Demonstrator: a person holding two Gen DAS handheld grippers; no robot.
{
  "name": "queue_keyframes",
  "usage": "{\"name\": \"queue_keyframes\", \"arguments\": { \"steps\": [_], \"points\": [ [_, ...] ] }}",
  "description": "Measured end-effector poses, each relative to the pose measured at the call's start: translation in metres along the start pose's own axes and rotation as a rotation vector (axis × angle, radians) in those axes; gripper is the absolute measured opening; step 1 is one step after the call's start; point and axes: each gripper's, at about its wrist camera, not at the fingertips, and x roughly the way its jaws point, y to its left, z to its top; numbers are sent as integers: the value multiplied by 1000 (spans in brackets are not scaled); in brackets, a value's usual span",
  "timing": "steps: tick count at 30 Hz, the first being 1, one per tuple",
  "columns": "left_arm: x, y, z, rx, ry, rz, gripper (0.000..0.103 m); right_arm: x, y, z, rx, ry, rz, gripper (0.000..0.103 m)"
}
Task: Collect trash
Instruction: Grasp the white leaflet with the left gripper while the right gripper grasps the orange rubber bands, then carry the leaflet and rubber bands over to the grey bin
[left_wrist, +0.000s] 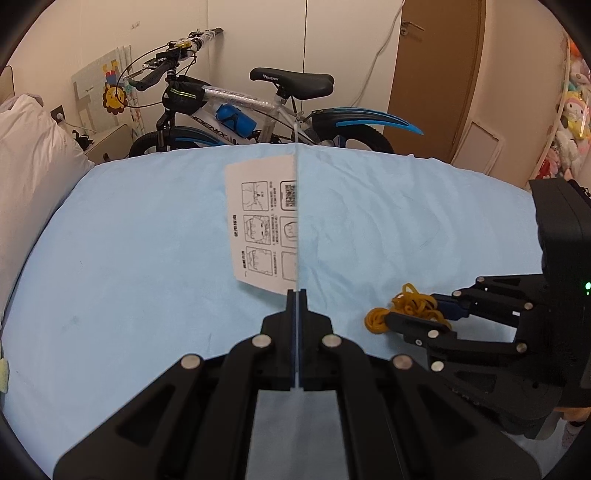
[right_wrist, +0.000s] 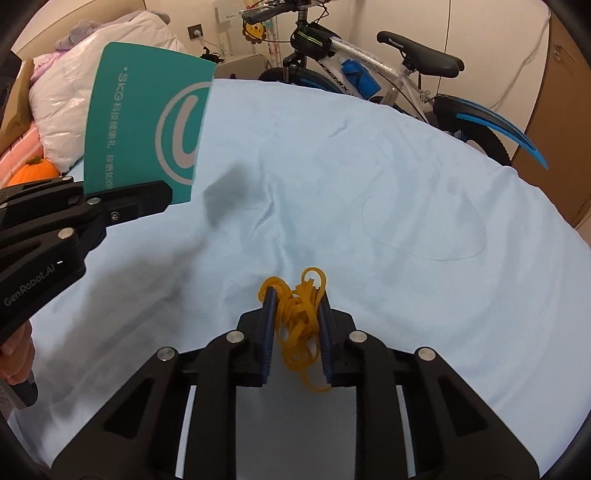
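Pinching card edge-on, left gripper jaws fully closed; right gripper jaws narrow, squeezing rubber bands.

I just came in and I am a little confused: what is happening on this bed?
A person is picking trash off the bed with two handheld grippers. The left gripper is shut on a card, teal on one side and printed with instructions on the other, held up above the sheet. The right gripper has a tangle of rubber bands between its pads, low over the sheet.
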Motion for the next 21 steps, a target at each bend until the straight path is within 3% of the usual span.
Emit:
{"name": "queue_keyframes", "arguments": {
  "steps": [9,21],
  "points": [
    [-32,-14,0,4,-13,-5,1,-49,-3,-3,52,-61,8,19],
    [-122,-59,-5,23,-33,-1,1,-157,5,-20,105,-146,16,19]
  ]
}}
